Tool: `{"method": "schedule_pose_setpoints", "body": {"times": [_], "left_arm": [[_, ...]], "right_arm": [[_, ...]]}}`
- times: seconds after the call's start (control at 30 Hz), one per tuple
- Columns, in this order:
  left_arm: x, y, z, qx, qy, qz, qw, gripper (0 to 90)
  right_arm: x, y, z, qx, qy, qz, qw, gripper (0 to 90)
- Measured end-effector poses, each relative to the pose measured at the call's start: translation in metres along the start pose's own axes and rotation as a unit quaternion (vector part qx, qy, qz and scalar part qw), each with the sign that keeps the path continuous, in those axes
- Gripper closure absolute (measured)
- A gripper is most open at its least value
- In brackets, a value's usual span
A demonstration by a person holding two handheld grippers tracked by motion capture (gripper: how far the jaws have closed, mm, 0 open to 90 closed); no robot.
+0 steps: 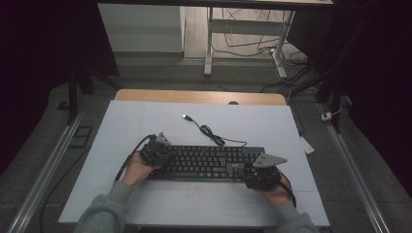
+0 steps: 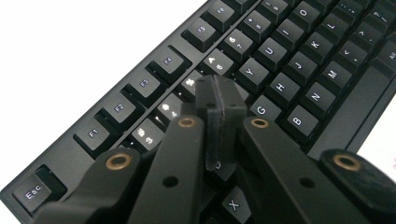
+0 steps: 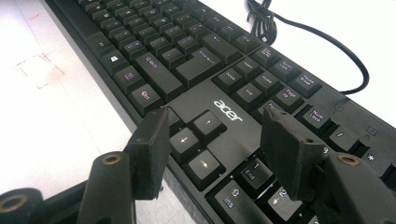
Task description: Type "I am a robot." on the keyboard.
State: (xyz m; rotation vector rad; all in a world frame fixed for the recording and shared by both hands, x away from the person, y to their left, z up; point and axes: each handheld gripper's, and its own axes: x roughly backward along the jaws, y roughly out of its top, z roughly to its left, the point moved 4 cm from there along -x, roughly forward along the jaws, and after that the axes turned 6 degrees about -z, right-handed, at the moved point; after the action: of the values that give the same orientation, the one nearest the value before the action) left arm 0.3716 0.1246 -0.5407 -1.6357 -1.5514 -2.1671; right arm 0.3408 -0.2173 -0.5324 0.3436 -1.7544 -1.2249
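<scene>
From the high view, a black keyboard [image 1: 206, 162] lies flat across the middle of the white bench [image 1: 145, 121], with its cable [image 1: 209, 130] looping away to a USB plug toward the far side. The left hand-held gripper [image 1: 154, 151] sits over the keyboard's left end and the right hand-held gripper [image 1: 262, 172] over its right end, so the step in hand looks like work on the keys themselves, or positioning before taking hold. There is bare bench on all sides: a wide strip toward the person, more beyond the cable, and margins left and right. The near bench edge lies not far below the forearms.

In the left gripper view, the left hand-held gripper [image 2: 219, 112] is clenched with nothing between its jaws, and its joined tip hangs just above the keyboard [image 2: 289, 56] around the number and upper letter rows. Whether it touches a key I cannot tell. If a key is to be pressed, the next move calls for a short, straight push down.

In the right gripper view, the right hand-held gripper [image 3: 215, 144] is released, its jaws standing wide apart either side of the arrow keys [image 3: 196, 144]. The keyboard's near edge [image 3: 116, 100] runs close by the left jaw. Gripping that edge would call for shifting sideways and lowering.
</scene>
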Motion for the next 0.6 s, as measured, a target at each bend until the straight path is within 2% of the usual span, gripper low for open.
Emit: {"method": "schedule_pose_setpoints", "body": {"times": [0.13, 0.3, 0.5, 0.6], "left_arm": [[-0.002, -0.001, 0.000, -0.005, 0.008, 0.009, 0.9999, 88.8], [-0.001, -0.001, -0.001, -0.006, 0.011, 0.003, 0.9999, 88.8], [0.015, 0.006, 0.000, 0.007, -0.003, -0.046, 0.9989, 88.8], [0.023, 0.006, 0.001, 0.018, -0.003, -0.058, 0.9981, 88.2]], "right_arm": [[0.000, 0.000, 0.000, 0.000, 0.000, -0.002, 1.0000, 43.0], [0.000, 0.000, 0.000, 0.000, 0.000, 0.000, 1.0000, 43.0], [0.000, 0.000, -0.001, -0.002, -0.001, -0.002, 1.0000, 43.0], [0.000, 0.000, -0.001, -0.002, -0.001, -0.003, 1.0000, 43.0]]}}
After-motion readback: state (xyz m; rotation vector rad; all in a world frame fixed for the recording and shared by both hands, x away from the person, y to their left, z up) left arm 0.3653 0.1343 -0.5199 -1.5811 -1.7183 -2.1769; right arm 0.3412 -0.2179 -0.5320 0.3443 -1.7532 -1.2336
